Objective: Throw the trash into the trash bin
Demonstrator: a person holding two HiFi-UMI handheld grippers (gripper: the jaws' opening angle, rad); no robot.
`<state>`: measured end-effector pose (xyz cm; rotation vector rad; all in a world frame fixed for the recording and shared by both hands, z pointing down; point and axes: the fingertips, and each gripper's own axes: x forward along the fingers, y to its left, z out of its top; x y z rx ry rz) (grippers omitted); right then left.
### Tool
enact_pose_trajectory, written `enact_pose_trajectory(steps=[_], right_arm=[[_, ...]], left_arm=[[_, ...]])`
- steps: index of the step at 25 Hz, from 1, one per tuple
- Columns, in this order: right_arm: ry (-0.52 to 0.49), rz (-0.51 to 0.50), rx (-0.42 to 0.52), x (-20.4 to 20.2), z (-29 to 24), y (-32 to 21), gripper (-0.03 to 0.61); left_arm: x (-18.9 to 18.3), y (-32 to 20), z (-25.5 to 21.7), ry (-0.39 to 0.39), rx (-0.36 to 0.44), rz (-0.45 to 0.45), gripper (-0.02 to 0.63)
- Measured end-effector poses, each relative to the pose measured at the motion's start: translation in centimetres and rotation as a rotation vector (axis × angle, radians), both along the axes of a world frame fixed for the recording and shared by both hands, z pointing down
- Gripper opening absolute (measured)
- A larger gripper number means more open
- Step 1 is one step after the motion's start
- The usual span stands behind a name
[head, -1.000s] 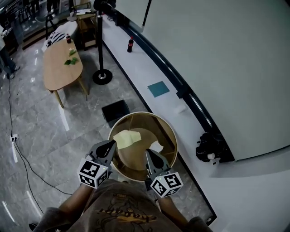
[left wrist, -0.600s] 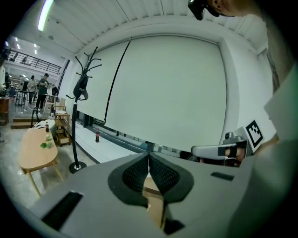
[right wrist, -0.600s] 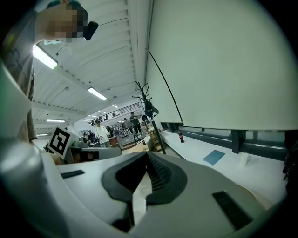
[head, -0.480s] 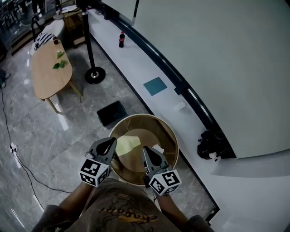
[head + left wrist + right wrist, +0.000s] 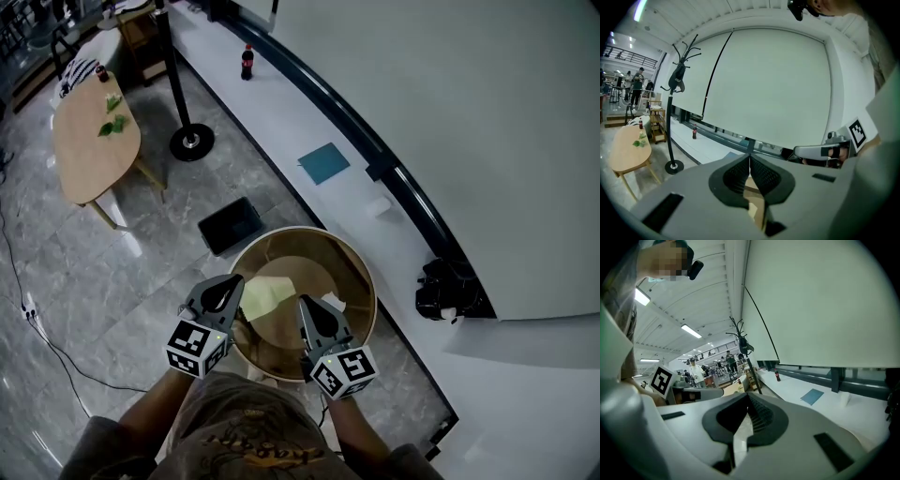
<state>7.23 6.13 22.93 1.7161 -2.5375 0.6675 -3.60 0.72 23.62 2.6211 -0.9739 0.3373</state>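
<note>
The round trash bin (image 5: 361,272), with a wooden rim, stands on the floor right in front of me. A yellow sheet (image 5: 265,293) and a white scrap (image 5: 331,302) lie inside it. My left gripper (image 5: 225,292) hangs over the bin's near left rim, jaws shut and nothing in them. My right gripper (image 5: 311,314) reaches over the near rim, its tip just beside the white scrap, jaws shut. In the left gripper view the left gripper (image 5: 750,157) has its pads together at the tip. The right gripper (image 5: 749,397) looks the same in the right gripper view.
A black flat slab (image 5: 231,225) lies on the floor behind the bin. Further back are an oval wooden table (image 5: 89,141) and a coat stand's round base (image 5: 190,142). On the white ledge at the right are a cola bottle (image 5: 247,62), a teal square (image 5: 323,163) and a black object (image 5: 448,291).
Both grippers have moved forward and slightly down with the person, staying over the bin's near rim. The bin looks a little nearer; table and stand have slid left. Jaws unchanged.
</note>
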Motion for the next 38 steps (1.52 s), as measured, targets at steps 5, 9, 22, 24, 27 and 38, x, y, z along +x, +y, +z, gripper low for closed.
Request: enact_pose_trajectory(steps=[5, 9, 22, 24, 27, 38], right_arm=[[0.022, 0.011, -0.026, 0.7, 2.0, -0.8, 0.018], [0.040, 0.011, -0.052, 1.0, 4.1, -1.8, 0.018], [0.066, 0.017, -0.093, 0.8, 13.9, -3.4, 0.018], [0.060, 0.018, -0.105, 0.7, 15.7, -3.5, 0.018], [0.057, 0.031, -0.135, 0.8, 18.3, -3.5, 0.018], [0.027, 0.058, -0.196, 0.8, 22.1, -2.4, 0.018]], left_arm=[[0.3, -1.2, 2.3, -0.016, -0.022, 0.002, 0.018], [0.5, -2.2, 4.5, -0.018, -0.034, 0.017, 0.018], [1.8, -3.4, 17.9, -0.092, -0.083, 0.093, 0.020], [2.1, -3.4, 20.2, -0.108, -0.089, 0.116, 0.020], [2.7, -2.8, 23.3, -0.118, -0.110, 0.167, 0.020], [4.6, -1.8, 27.9, -0.129, -0.193, 0.269, 0.223]])
